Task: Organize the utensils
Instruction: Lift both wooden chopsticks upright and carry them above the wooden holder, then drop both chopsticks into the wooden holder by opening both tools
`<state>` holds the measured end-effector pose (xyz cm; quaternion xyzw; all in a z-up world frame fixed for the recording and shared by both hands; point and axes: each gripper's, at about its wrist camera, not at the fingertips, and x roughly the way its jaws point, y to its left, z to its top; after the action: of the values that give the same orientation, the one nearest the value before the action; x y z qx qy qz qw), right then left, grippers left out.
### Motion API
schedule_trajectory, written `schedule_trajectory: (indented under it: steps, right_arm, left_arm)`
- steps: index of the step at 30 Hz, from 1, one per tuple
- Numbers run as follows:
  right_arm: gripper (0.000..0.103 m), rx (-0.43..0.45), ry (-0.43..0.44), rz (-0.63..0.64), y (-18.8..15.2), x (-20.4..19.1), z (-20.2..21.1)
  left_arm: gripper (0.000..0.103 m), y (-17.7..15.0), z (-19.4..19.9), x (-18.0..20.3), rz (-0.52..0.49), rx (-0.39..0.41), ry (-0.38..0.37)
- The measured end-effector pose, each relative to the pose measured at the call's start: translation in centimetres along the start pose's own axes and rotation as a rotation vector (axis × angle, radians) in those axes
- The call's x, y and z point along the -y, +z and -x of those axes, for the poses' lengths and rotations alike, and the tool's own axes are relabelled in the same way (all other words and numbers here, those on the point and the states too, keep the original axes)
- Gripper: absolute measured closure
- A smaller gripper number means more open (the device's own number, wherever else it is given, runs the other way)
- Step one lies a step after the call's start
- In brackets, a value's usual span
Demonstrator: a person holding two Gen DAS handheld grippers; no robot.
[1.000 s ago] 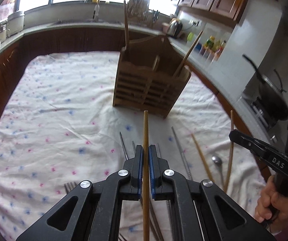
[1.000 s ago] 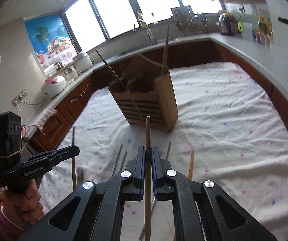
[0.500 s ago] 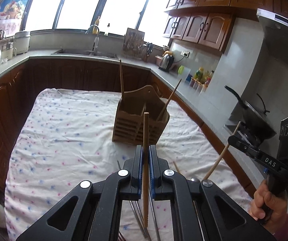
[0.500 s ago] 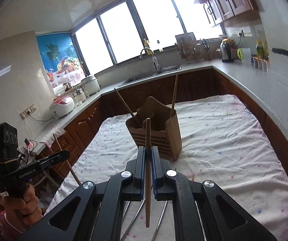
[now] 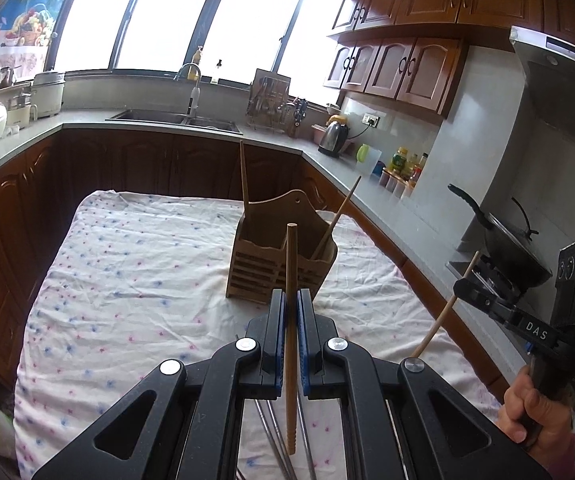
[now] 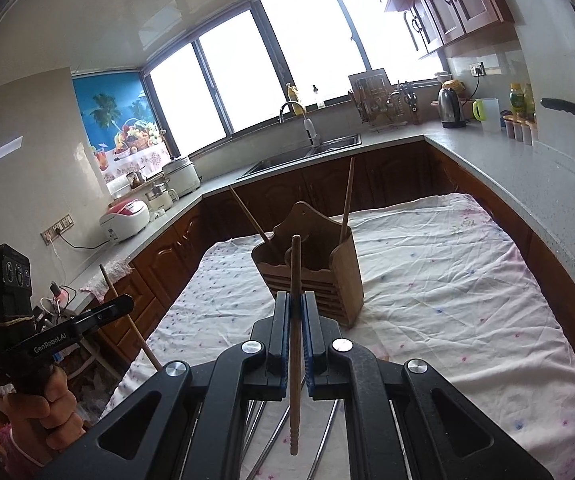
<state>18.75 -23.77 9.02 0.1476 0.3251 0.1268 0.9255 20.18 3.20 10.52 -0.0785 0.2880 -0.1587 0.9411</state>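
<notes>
A wooden utensil holder (image 5: 279,264) (image 6: 311,276) stands on the cloth-covered table, with two wooden chopsticks leaning in it. My left gripper (image 5: 292,300) is shut on a wooden chopstick (image 5: 291,320) held upright, raised above the table in front of the holder. My right gripper (image 6: 296,304) is shut on another wooden chopstick (image 6: 295,340), also upright and short of the holder. In the left wrist view the right gripper (image 5: 471,284) shows at the right with its chopstick (image 5: 443,316). The left gripper (image 6: 123,306) appears at the left of the right wrist view. Metal chopsticks (image 5: 275,440) (image 6: 263,432) lie on the cloth below.
The table's floral cloth (image 5: 135,280) (image 6: 447,280) spreads around the holder. Kitchen counters with a sink (image 5: 175,118), rice cookers (image 6: 127,216) and a kettle (image 5: 333,138) ring the table. A wok (image 5: 507,248) sits on the stove at the right. A person's hand (image 5: 535,412) grips each handle.
Both grippers rose from just above the table, each lifting its chopstick clear of the cloth. The views tilted upward, and the holder now looks farther away. Little moved over the last half second.
</notes>
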Motion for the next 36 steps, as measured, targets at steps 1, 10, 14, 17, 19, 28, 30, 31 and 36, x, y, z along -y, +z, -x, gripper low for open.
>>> schedule_trajectory:
  steps: [1, 10, 14, 17, 19, 28, 30, 31, 36]
  right_arm:
    - [0.097, 0.002, 0.0, -0.002, 0.1, 0.0, 0.0]
    - [0.097, 0.032, -0.002, -0.011, 1.5, 0.6, -0.9]
    - [0.097, 0.061, -0.006, -0.014, 3.0, 0.8, -1.5]
    - [0.097, 0.093, -0.011, -0.014, 4.5, 1.0, -2.0]
    - [0.097, 0.116, -0.013, -0.012, 5.6, 1.0, -2.4]
    - [0.097, 0.232, -0.018, -0.007, 11.2, 1.2, -5.2]
    - [0.097, 0.253, -0.02, -0.006, 12.2, 1.2, -6.1]
    - [0.097, 0.258, -0.022, -0.002, 12.6, 1.3, -6.6]
    - [0.097, 0.272, -0.054, 0.025, 13.3, 1.7, -9.4]
  left_arm:
    - [0.099, 0.1, 0.0, -0.1, 0.001, 0.002, 0.0]
    - [0.099, 1.2, -0.8, -0.5, 0.009, 0.036, -0.004]
    - [0.099, 2.4, -1.3, -0.8, 0.01, 0.066, 0.0]
    - [0.099, 3.7, -1.9, -1.2, 0.01, 0.091, 0.006]
    - [0.099, 4.8, -2.4, -1.5, 0.007, 0.116, 0.01]
    - [0.099, 9.3, -5.5, -2.6, 0.012, 0.223, 0.025]
    - [0.099, 10.3, -6.7, -2.8, 0.008, 0.253, 0.039]
    - [0.099, 10.5, -7.3, -3.0, 0.01, 0.261, 0.043]
    - [0.099, 11.4, -11.1, -4.0, 0.039, 0.299, 0.06]
